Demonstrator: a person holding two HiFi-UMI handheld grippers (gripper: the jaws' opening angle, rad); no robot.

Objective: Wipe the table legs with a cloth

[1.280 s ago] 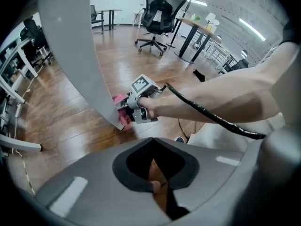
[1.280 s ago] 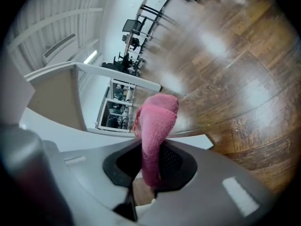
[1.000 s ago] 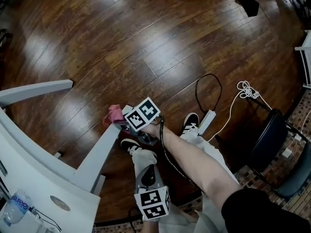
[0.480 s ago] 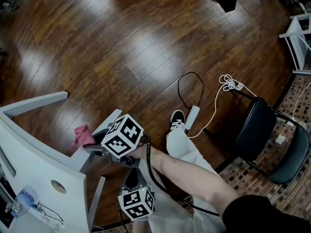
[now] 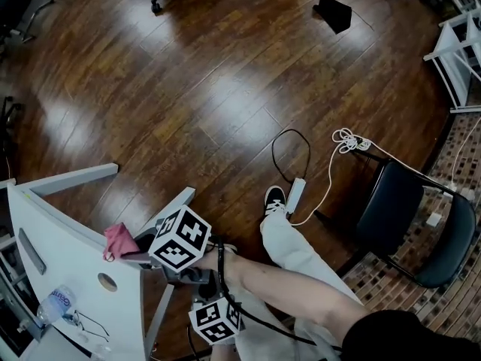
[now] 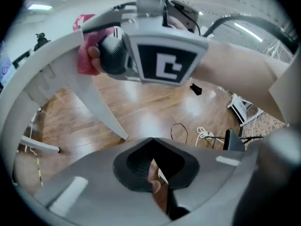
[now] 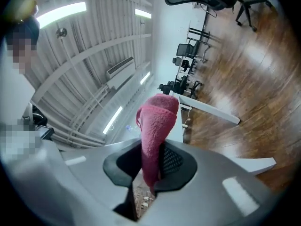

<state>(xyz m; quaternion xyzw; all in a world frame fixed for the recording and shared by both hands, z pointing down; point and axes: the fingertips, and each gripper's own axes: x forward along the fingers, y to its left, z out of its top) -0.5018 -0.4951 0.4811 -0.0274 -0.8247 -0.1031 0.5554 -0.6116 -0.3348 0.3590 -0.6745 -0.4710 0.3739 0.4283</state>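
A white table [image 5: 68,254] fills the lower left of the head view, with one slanted leg [image 5: 169,205] running out to the floor. My right gripper [image 5: 141,245] is shut on a pink cloth [image 5: 119,241] and holds it at the top of that leg, by the tabletop's edge. In the right gripper view the cloth [image 7: 155,121] stands up from between the jaws [image 7: 153,149]. My left gripper [image 5: 201,283] hangs lower, pointing steeply down, partly hidden under the right hand. In its own view the left gripper [image 6: 153,142] is shut with nothing in it, and the cloth [image 6: 87,55] shows above.
A water bottle [image 5: 54,307] lies on the tabletop. On the wood floor are a power strip [image 5: 295,194] with a black cable, a coiled white cord [image 5: 347,138] and a black chair [image 5: 409,216]. A second table leg [image 5: 71,179] points left. My shoe [image 5: 274,199] stands near the strip.
The right gripper has carried the pink cloth up along the slanted leg, from near the floor to the tabletop's edge. The left gripper has risen too.
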